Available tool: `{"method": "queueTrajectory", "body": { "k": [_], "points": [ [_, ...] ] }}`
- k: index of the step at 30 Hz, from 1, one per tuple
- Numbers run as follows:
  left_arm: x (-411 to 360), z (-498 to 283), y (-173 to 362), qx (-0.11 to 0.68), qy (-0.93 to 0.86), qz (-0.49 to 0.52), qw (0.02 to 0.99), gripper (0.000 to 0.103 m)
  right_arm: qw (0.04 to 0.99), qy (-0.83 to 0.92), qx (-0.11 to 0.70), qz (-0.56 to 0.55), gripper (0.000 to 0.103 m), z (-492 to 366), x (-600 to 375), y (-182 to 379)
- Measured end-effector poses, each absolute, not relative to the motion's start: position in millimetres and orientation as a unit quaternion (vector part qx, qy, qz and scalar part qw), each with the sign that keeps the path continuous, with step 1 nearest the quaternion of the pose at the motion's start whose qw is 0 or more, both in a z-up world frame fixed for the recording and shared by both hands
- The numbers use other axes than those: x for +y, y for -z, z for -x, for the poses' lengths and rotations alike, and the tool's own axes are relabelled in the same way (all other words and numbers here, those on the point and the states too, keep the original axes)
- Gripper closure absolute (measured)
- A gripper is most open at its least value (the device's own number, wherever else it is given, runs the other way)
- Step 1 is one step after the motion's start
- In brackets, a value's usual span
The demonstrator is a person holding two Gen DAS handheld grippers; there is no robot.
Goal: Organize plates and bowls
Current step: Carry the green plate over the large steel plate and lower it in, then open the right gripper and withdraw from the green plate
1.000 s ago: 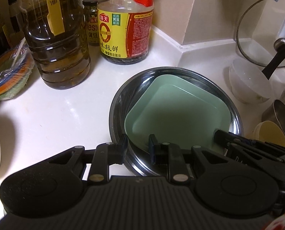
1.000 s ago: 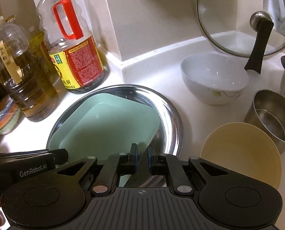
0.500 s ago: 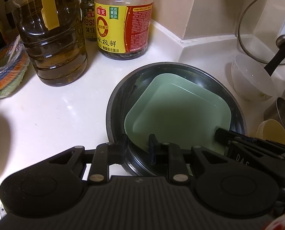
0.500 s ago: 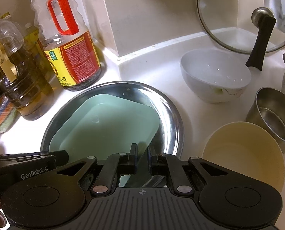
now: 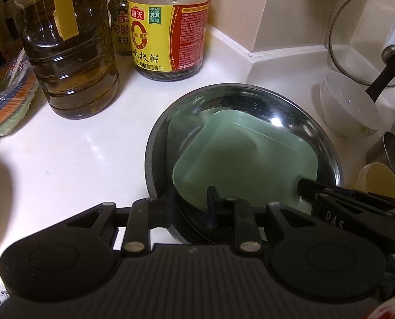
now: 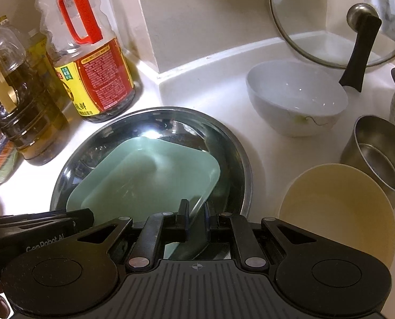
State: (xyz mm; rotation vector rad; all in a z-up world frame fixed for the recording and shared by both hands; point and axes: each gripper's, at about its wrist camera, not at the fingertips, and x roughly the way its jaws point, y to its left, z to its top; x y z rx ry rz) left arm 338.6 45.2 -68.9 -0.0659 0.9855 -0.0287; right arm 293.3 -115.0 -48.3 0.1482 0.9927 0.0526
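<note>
Green plate (image 5: 250,164) lies in metal pan (image 5: 290,111) on white counter (image 5: 77,159). L gripper (image 5: 190,202) pinches pan's near-left rim. R gripper (image 6: 196,219) pinches pan's near-right rim, green plate edge between its fingers too. White bowl (image 6: 295,101) far right, yellow bowl (image 6: 338,210) near right, steel cup (image 6: 378,156) beside it. Bottles (image 5: 168,26) far left.

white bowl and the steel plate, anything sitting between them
Nothing: in the right wrist view only bare white counter separates the white bowl from the steel plate, which holds the green square plate.
</note>
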Motion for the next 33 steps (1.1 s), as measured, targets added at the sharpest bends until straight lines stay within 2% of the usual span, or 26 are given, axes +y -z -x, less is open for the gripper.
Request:
{"method": "queueTrajectory", "body": {
  "k": [3, 12, 17, 22, 33],
  "points": [
    [45, -338, 67, 0.469, 0.014, 0.029, 0.883, 0.075, 0.877, -0.025, 0.474, -0.072, 0.093, -293, -115, 48],
    [45, -336, 65, 0.464, 0.015, 0.025, 0.885, 0.074, 0.876, -0.03, 0.476, -0.076, 0.091, -294, -114, 48],
    [45, -335, 64, 0.463, 0.015, 0.027, 0.886, 0.074, 0.876, -0.033, 0.475, -0.076, 0.084, -293, -113, 47],
    [47, -333, 61, 0.461, 0.016, 0.029, 0.887, 0.074, 0.879, -0.034, 0.468, -0.078, 0.073, -290, -112, 43],
    [53, -318, 46, 0.447, 0.009, 0.033, 0.894, 0.069, 0.884, -0.051, 0.457, -0.086, 0.066, -283, -111, 31]
  ]
}}
